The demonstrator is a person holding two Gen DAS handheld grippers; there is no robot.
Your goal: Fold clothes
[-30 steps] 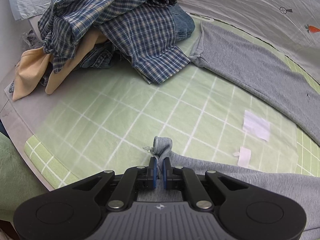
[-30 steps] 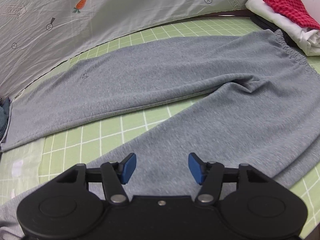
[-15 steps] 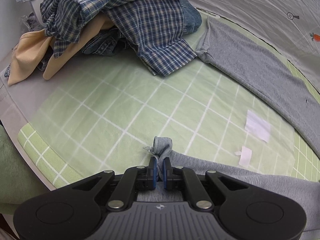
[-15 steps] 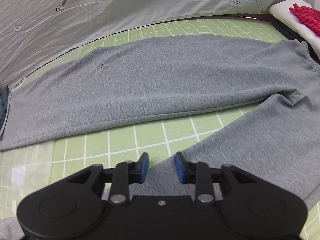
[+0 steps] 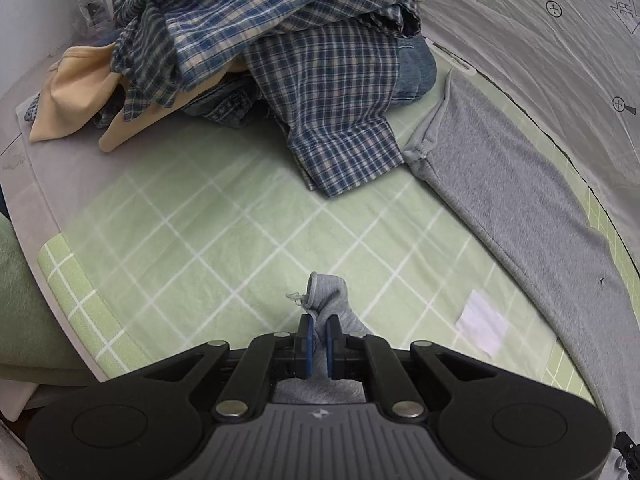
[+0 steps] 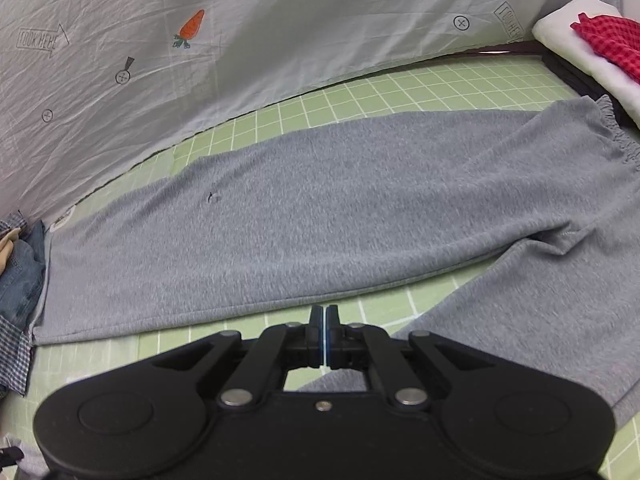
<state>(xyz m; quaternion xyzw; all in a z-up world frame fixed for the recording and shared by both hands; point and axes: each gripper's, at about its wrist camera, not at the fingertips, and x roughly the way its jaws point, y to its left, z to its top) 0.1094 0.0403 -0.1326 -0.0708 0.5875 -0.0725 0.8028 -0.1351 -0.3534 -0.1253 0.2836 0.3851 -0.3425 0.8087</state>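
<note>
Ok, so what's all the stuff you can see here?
grey trousers: one, grey, spread flat on the mat
mat: one, green with white squares, under everything
checked shirt pile: count unclear, blue and cream, far end of the mat
jeans: one, blue, under the shirts
yellow cloth: one, pale yellow, left of the pile
sheet: one, pale grey with a carrot, behind the mat
white cloth: one, folded, far right corner
red checked cloth: one, on the white cloth
left gripper: black, jaws shut on a trouser cuff
right gripper: black, jaws shut, by the near trouser leg
</note>
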